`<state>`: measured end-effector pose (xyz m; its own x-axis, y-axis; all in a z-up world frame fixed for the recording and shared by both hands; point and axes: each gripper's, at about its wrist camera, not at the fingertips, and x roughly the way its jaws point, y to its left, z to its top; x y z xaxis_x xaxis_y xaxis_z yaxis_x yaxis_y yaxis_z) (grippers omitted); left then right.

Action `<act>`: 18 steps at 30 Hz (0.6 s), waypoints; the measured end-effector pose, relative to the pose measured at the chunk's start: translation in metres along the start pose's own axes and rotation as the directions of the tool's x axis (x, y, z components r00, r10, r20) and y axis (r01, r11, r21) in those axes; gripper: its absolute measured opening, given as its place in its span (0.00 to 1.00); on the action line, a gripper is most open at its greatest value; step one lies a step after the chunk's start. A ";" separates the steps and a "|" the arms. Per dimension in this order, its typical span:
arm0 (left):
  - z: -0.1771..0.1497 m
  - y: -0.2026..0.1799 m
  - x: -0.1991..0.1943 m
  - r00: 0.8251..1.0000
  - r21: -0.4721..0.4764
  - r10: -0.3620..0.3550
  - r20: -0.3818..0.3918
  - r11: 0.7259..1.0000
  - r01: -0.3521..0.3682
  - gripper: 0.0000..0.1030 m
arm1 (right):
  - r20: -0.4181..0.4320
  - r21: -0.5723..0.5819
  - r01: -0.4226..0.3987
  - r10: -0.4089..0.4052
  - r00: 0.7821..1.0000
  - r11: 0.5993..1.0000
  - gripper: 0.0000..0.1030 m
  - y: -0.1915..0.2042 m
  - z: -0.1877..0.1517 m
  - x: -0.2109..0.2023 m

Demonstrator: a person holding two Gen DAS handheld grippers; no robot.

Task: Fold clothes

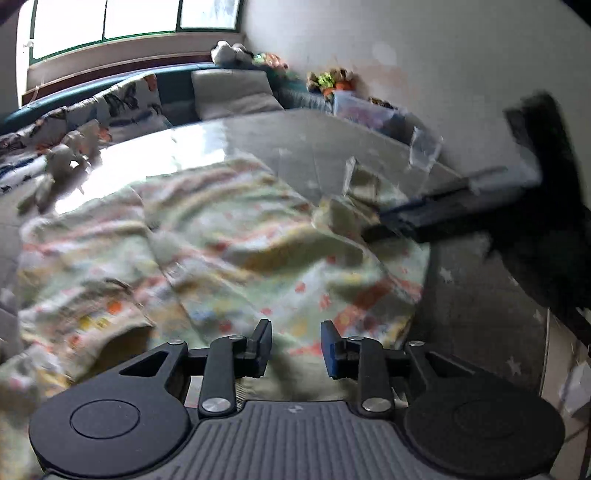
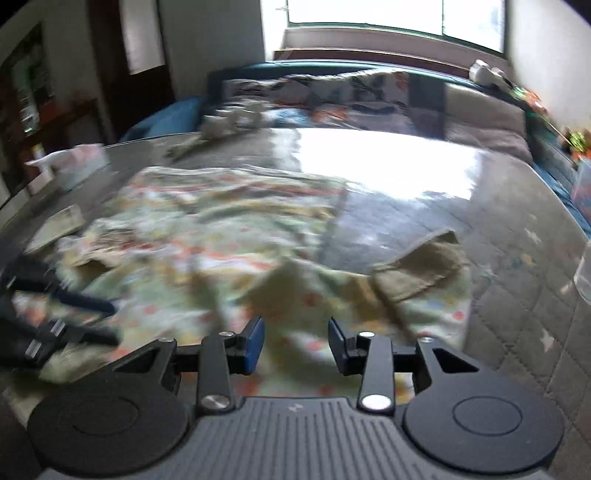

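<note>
Left gripper [image 1: 295, 347] jaws apart, empty | right gripper [image 2: 296, 345] jaws apart, empty | one pale green printed cotton garment [image 1: 207, 236], possibly pyjamas, blurred, rumpled on glossy grey table [image 1: 332, 144]

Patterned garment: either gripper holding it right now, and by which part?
Nothing is held. The left gripper and right gripper both have open jaws above the patterned garment, with no cloth between them.

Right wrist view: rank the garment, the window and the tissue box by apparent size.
1. Garment, though nearest the camera.
2. Window, cut off by the frame.
3. Tissue box, smallest.
</note>
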<state>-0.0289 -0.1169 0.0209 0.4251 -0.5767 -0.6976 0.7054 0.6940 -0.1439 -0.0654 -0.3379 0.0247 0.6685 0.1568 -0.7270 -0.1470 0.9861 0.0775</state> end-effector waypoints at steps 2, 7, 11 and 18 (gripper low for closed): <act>-0.006 -0.007 0.004 1.000 0.025 -0.004 -0.014 1.000 0.004 0.30 | 0.008 0.036 0.013 -0.013 1.000 0.999 0.37 -0.014 -0.001 0.011; -0.012 -0.014 0.001 1.000 0.069 0.008 0.000 0.998 -0.008 0.31 | 0.074 0.077 0.137 -0.143 0.987 0.988 0.37 -0.039 -0.004 0.018; -0.011 -0.014 0.003 1.000 0.064 0.005 0.002 0.998 -0.006 0.31 | 0.090 0.098 0.298 -0.307 0.947 0.949 0.37 -0.056 -0.011 0.016; -0.012 -0.013 0.005 1.000 0.062 0.003 0.007 0.998 -0.004 0.33 | 0.037 0.205 0.439 -0.456 0.889 0.875 0.35 -0.080 -0.022 0.002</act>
<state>-0.0428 -0.1239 0.0115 0.4314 -0.5774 -0.6931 0.7377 0.6681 -0.0974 -0.0680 -0.4179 0.0017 0.6886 -0.3077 -0.6566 0.3148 0.9426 -0.1116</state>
